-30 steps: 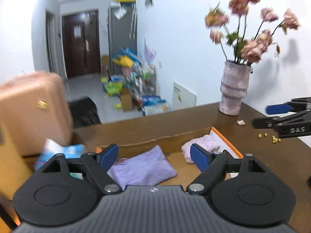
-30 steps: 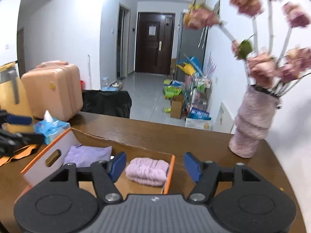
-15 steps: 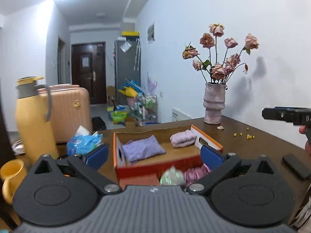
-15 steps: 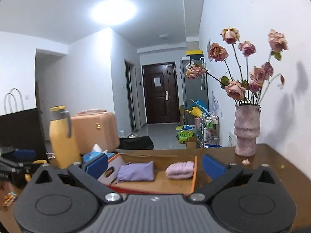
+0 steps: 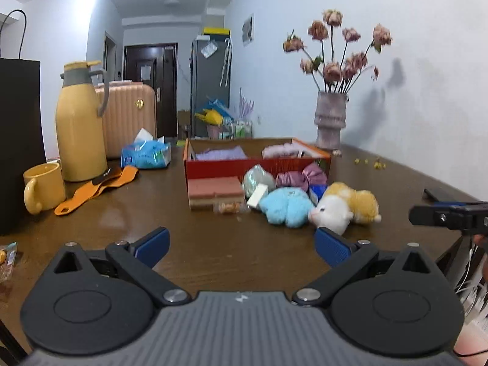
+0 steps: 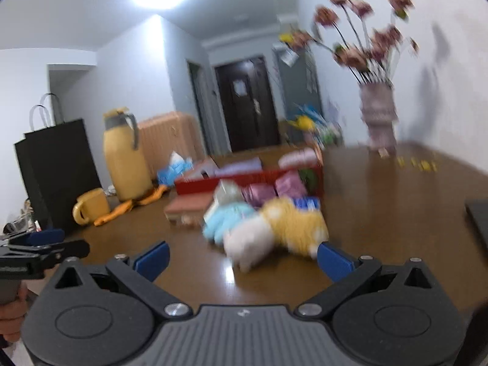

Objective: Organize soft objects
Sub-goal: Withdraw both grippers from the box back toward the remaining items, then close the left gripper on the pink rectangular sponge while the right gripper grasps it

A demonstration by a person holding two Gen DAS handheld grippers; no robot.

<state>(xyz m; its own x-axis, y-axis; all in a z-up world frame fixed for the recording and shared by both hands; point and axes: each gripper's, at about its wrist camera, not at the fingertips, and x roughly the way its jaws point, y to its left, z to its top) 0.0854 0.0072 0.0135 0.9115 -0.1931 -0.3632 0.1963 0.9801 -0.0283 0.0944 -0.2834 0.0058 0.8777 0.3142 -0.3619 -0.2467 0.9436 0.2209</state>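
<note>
Hovering over the brown table (image 5: pixel 213 253), the left gripper (image 5: pixel 241 244) stands spread wide with nothing between its pads, its jaws having just been opening; the right gripper (image 6: pixel 242 254) likewise gapes wide and empty after opening; the yellow-and-white plush (image 5: pixel 344 207) lies beside the blue plush (image 5: pixel 286 207), both just in front of the red box (image 5: pixel 256 164); that box holds a lilac cloth (image 5: pixel 221 154) and a pink roll (image 5: pixel 279 150).
</note>
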